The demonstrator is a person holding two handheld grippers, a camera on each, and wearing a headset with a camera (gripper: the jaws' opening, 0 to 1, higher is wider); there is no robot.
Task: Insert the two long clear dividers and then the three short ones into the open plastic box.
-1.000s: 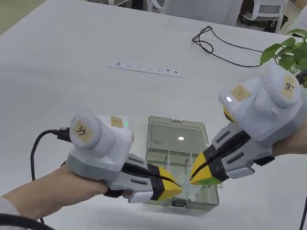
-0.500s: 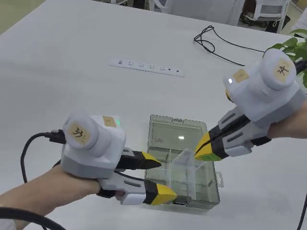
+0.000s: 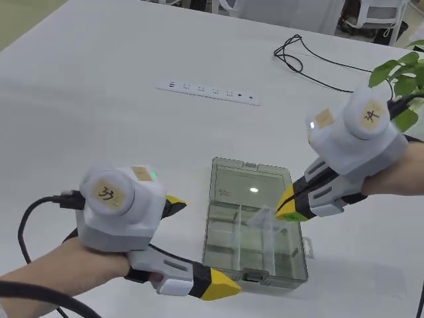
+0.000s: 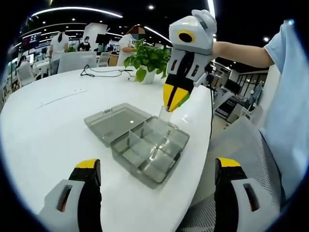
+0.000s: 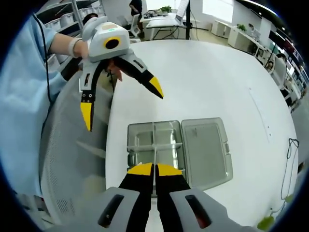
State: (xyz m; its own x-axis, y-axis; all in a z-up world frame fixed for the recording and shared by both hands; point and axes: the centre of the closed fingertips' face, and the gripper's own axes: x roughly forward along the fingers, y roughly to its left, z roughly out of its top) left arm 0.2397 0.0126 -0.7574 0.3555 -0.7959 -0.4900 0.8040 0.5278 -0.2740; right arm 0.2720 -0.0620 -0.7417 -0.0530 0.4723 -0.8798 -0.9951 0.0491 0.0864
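Head view, from the left: the left gripper (image 3: 203, 245) sits low over the white table (image 3: 99, 99), just beside the box's left wall. Its jaws are spread wide with nothing between them. Next comes the open plastic box (image 3: 255, 281), smoke-tinted, see-through and rectangular. Its lid (image 3: 252, 180) lies flat behind it and catches a spot of lamp glare. Thin clear partitions already split the box's floor into compartments, but which of them are loose pieces cannot be told. Over the box's right half hangs a clear divider (image 3: 260, 219), a small, almost invisible sheet held at a tilt. The right gripper (image 3: 286, 209) pinches its upper edge, yellow tips pressed together on it. Whether the divider's lower edge touches the box is unclear. Farther back on the table lie a white power strip (image 3: 212, 91), then a looped black cable (image 3: 311, 63), with a green plant (image 3: 397, 73) at the right edge.
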